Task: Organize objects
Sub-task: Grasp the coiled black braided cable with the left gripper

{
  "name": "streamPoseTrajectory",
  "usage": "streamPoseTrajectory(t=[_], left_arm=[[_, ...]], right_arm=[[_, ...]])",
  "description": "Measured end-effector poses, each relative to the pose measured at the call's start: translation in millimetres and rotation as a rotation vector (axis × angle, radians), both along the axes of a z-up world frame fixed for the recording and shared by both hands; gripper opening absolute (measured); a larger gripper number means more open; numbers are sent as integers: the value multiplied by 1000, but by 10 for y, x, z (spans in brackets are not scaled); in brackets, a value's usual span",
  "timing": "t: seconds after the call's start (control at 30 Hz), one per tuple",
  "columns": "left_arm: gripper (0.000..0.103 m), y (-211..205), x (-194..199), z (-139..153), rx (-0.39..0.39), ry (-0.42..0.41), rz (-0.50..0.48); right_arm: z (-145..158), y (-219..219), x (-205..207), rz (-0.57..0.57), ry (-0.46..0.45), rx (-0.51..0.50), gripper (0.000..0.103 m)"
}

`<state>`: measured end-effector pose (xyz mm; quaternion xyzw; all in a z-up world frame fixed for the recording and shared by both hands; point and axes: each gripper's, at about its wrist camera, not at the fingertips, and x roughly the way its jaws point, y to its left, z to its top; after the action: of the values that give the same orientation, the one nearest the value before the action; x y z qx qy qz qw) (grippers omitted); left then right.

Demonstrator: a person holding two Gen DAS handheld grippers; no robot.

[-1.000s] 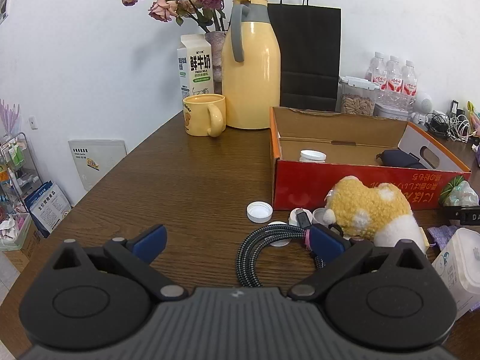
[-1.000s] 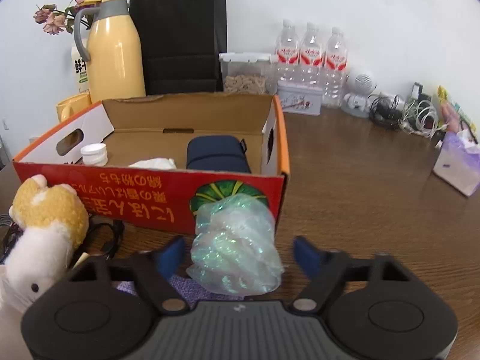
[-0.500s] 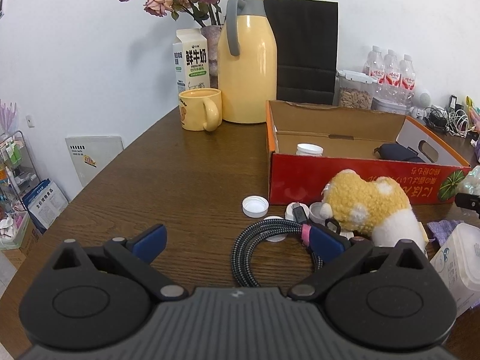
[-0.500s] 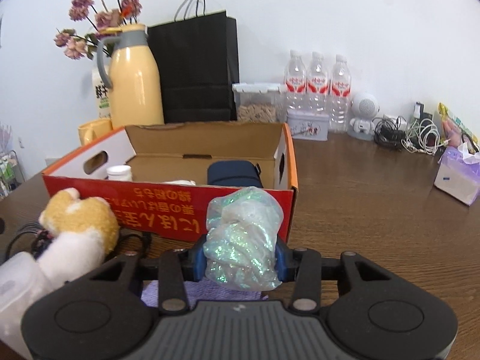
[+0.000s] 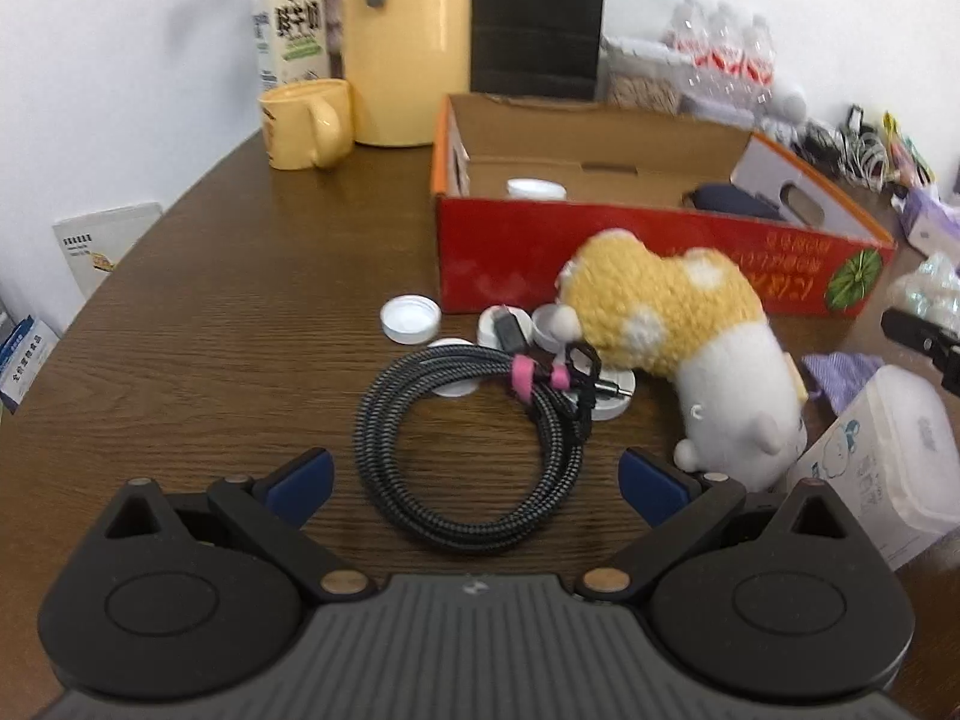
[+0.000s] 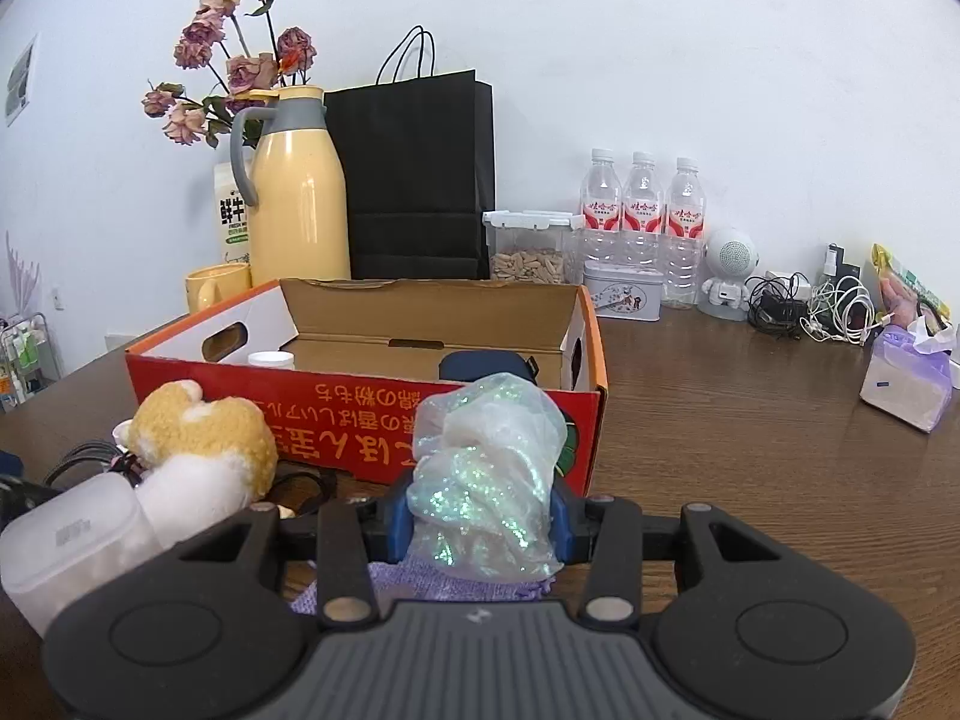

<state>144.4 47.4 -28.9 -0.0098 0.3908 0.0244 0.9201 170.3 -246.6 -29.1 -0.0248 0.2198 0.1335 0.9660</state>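
Note:
My right gripper [image 6: 480, 525] is shut on a glittery plastic bag [image 6: 489, 474] and holds it just in front of the red cardboard box [image 6: 372, 414]. The box holds a white jar [image 6: 271, 359] and a navy pouch [image 6: 486, 367]. My left gripper [image 5: 474, 480] is open and empty, its fingers on either side of a coiled braided cable [image 5: 468, 444] on the table. A yellow and white plush toy [image 5: 684, 348] lies to the right of the cable, in front of the box [image 5: 630, 258]. Several white caps [image 5: 411, 318] lie by the cable.
A yellow jug [image 6: 297, 204], yellow mug [image 5: 303, 123], milk carton [image 5: 288, 36], black paper bag [image 6: 414, 174], three water bottles [image 6: 642, 210] and a snack tub [image 6: 528, 252] stand at the back. A wipes box [image 5: 888, 462] and purple cloth [image 5: 840, 372] lie right of the plush.
My right gripper closed on the glittery bag and lifted it. My left gripper pulled back and tilted down, so the cable coil now lies between its open fingers.

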Motion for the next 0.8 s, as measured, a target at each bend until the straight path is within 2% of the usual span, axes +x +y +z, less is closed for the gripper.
streamPoseTrajectory(t=[0.2, 0.4, 0.53, 0.6, 0.8], left_arm=[[103, -26, 176, -132, 66, 34, -4], [103, 75, 282, -185, 12, 21, 12], [103, 45, 247, -201, 21, -2, 13], [94, 32, 213, -188, 15, -17, 3], [91, 38, 136, -170, -4, -32, 18]], right_arm=[[-34, 9, 16, 2, 12, 1, 41], [-56, 19, 29, 2, 20, -1, 41], [-66, 23, 28, 3, 22, -2, 41], [-73, 28, 30, 3, 24, -2, 42], [-71, 26, 29, 4, 24, -1, 42]])
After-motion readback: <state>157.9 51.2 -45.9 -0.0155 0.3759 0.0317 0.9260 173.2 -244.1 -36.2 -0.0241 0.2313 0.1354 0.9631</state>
